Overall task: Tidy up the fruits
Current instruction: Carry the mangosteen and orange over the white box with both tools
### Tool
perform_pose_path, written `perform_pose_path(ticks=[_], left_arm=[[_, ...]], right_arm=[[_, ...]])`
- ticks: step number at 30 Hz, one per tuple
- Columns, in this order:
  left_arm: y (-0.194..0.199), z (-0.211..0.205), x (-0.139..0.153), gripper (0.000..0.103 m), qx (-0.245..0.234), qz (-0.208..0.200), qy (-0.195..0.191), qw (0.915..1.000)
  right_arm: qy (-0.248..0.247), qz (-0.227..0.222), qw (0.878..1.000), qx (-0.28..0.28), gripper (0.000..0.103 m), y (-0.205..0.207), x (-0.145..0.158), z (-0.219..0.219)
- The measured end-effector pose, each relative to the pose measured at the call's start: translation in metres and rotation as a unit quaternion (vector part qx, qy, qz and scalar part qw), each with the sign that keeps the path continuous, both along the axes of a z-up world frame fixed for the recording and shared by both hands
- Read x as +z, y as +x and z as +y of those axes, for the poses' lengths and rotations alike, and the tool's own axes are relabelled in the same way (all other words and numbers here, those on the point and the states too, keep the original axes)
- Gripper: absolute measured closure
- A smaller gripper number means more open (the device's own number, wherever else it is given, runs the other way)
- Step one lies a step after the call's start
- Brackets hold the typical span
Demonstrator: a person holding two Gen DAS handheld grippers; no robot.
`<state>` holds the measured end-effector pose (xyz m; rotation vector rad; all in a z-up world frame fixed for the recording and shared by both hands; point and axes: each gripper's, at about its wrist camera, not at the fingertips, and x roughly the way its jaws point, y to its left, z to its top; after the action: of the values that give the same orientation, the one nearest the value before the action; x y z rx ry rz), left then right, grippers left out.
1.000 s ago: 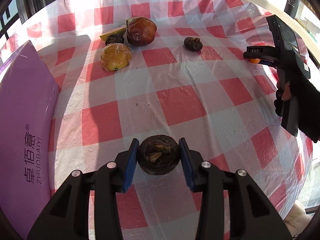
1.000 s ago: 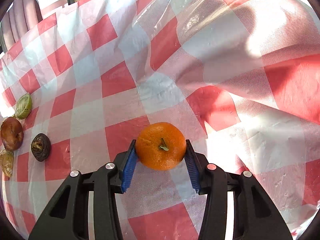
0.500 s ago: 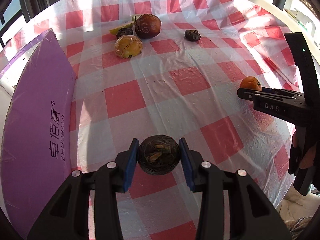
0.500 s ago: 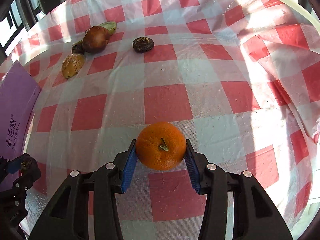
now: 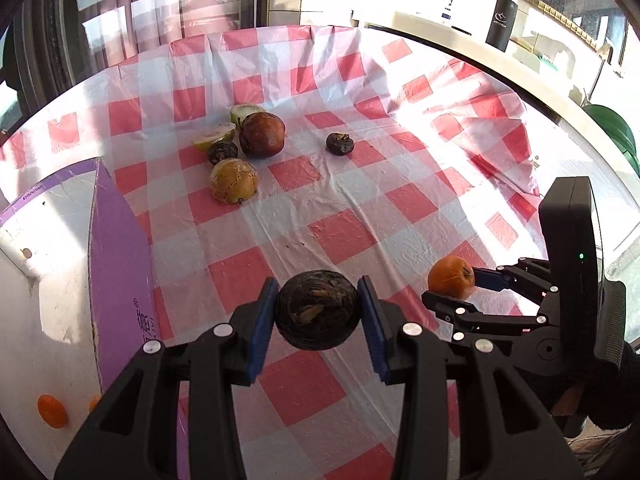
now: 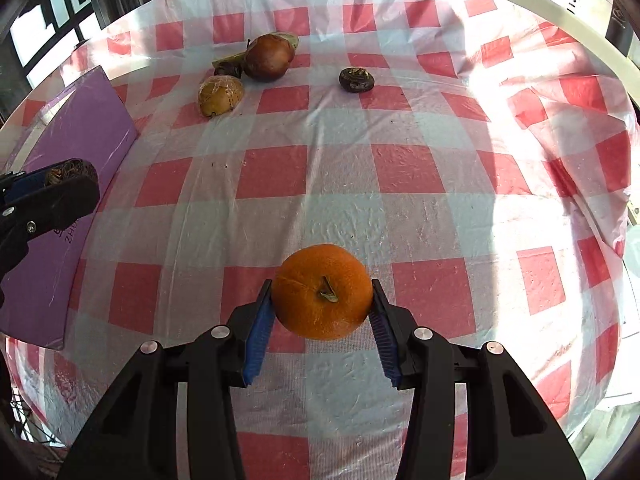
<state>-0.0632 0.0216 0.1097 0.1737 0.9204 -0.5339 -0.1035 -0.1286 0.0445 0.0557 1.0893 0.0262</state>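
My left gripper [image 5: 318, 316] is shut on a dark brown round fruit [image 5: 318, 312], held above the red-and-white checked tablecloth [image 5: 340, 200]. My right gripper [image 6: 322, 316] is shut on an orange tangerine [image 6: 322, 292]; the left wrist view shows that tangerine [image 5: 451, 277] at the right, close beside my left gripper. More fruit lies at the far side: a reddish-brown fruit [image 5: 262, 135], a yellowish netted fruit [image 5: 233, 181], a small dark one [image 5: 223, 152], green pieces [image 5: 216, 140] and a lone dark fruit [image 5: 340, 143].
A purple box [image 5: 120, 264] with a white inside stands open at the left, with small orange fruits [image 5: 52, 411] on its floor. A black bottle [image 5: 502, 24] stands on a ledge beyond the table. A gloved hand [image 5: 608, 392] holds the right gripper.
Both grippers have risen, each still holding its fruit. The right one swung in from the table's right edge and now sits close beside the left. The box's inside has come into view.
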Motion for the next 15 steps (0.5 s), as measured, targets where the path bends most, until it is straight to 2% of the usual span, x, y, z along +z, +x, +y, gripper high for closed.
perform_pose_path(ticks=[8, 15], left_arm=[[0.004, 0.061, 0.034, 0.062, 0.027, -0.029, -0.038, 0.9985], [0.012, 0.140, 0.048, 0.062, 0.106, -0.040, -0.049, 0.9924]], right_arm=[[0.030, -0.035, 0.999, 0.005, 0.057, 0.006, 0.027, 0.046], [0.054, -0.074, 0.994, 0.054, 0.057, 0.012, 0.059, 0.112]])
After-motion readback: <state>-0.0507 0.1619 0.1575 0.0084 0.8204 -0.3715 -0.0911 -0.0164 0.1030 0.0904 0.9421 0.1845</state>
